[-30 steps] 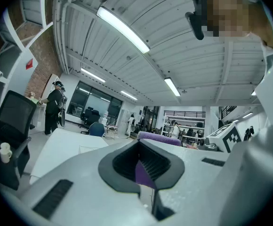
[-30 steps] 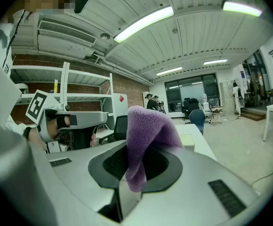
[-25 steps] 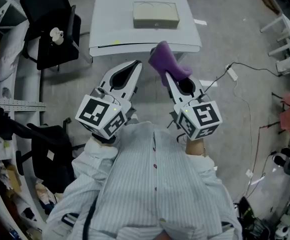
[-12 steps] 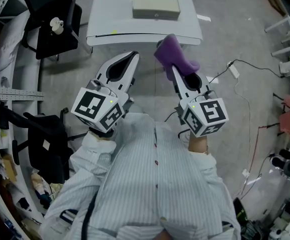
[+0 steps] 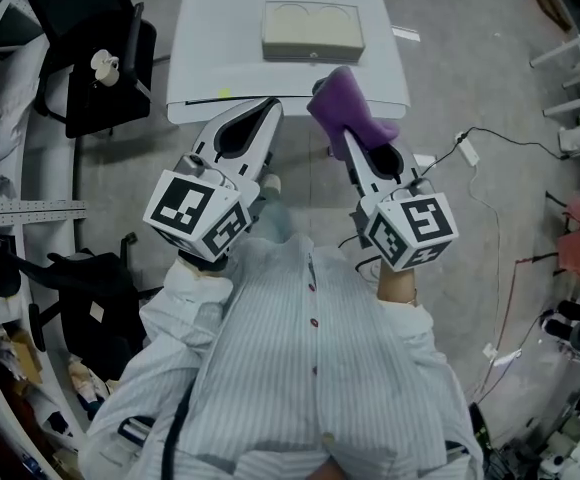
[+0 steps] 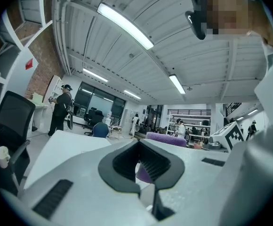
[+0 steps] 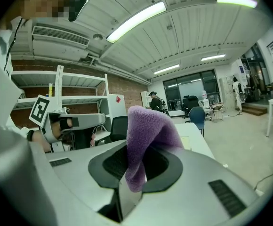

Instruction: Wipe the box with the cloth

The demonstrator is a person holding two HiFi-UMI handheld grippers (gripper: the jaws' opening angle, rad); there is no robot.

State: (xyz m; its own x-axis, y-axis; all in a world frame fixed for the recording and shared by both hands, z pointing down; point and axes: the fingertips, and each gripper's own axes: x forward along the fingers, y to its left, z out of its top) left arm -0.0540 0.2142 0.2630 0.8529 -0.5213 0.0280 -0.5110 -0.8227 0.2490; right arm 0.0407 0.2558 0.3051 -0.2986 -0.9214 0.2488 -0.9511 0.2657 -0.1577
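Right gripper [image 5: 341, 140]: clenched on purple cloth [image 5: 346, 110], which bunches up above jaw tips. Left gripper [image 5: 267, 116]: jaws pressed together, nothing between them.

Box [image 5: 313, 30]: on white table [image 5: 220, 58], toward far side, untouched, well apart from both grippers.

Key relation: box lies straight ahead of person, long axis left-to-right across reach. Both gripper tips about level with table's near edge. Cloth tip sits just right of box's middle. Likely next: forward reach with right arm, cloth down onto lid.
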